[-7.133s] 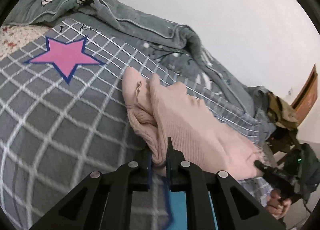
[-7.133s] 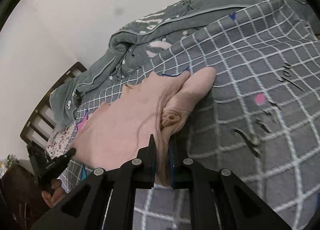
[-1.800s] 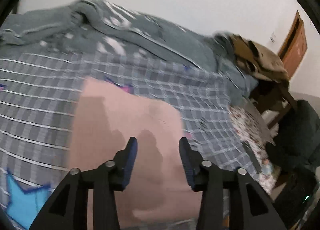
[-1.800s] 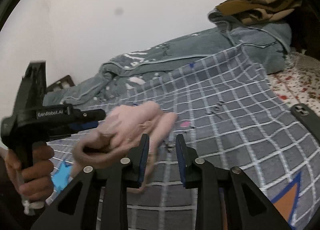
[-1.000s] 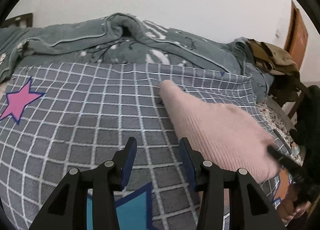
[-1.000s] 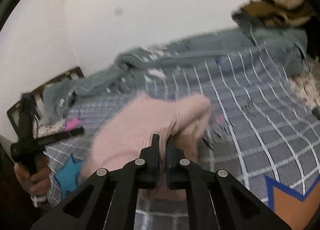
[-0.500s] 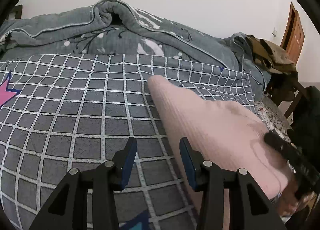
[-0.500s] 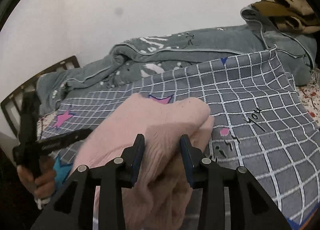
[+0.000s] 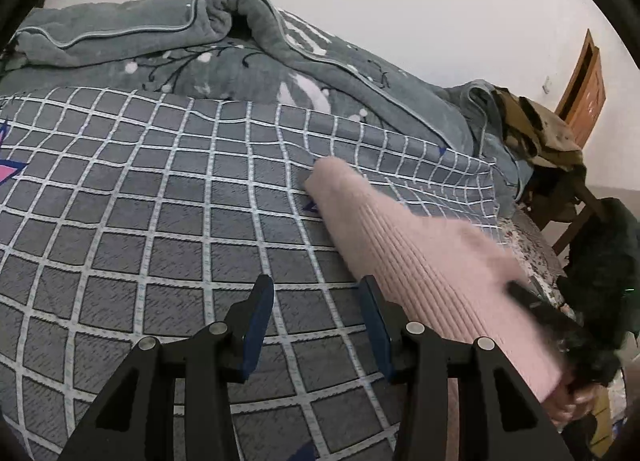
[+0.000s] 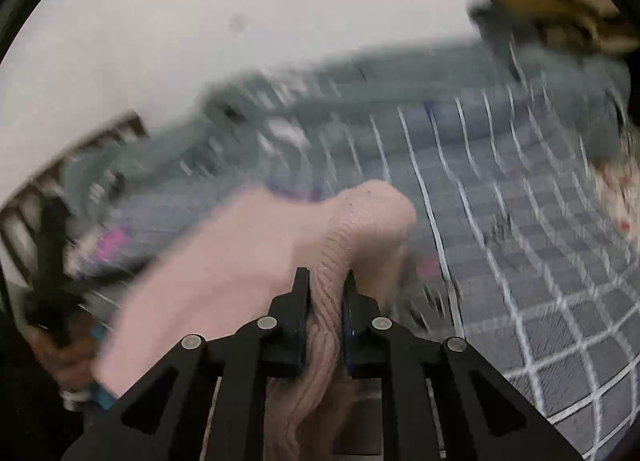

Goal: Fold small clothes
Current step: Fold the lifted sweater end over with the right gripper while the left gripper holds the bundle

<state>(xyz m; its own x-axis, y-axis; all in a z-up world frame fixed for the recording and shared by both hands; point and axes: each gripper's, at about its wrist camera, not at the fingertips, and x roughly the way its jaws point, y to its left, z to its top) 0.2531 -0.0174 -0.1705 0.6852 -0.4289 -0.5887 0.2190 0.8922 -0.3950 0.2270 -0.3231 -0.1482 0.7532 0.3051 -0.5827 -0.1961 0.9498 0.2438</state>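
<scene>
Left gripper (image 9: 316,297) jaws apart, empty, over grid bedspread (image 9: 140,213). Pink sweater (image 9: 420,261) lies bunched on bedspread to its right. Right gripper (image 10: 325,281) clamped on sweater's ribbed fold; that view blurred.

Under the tongs lies a grey checked bedsheet (image 9: 160,229); beyond them a grey blanket (image 9: 208,45); far right, a wooden chair (image 9: 584,85).

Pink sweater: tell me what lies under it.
The pink sweater lies on the grey checked bedspread, with a blue-edged printed shape poking out at its edge. The right gripper pinches a fold. What else it covers cannot be seen.
</scene>
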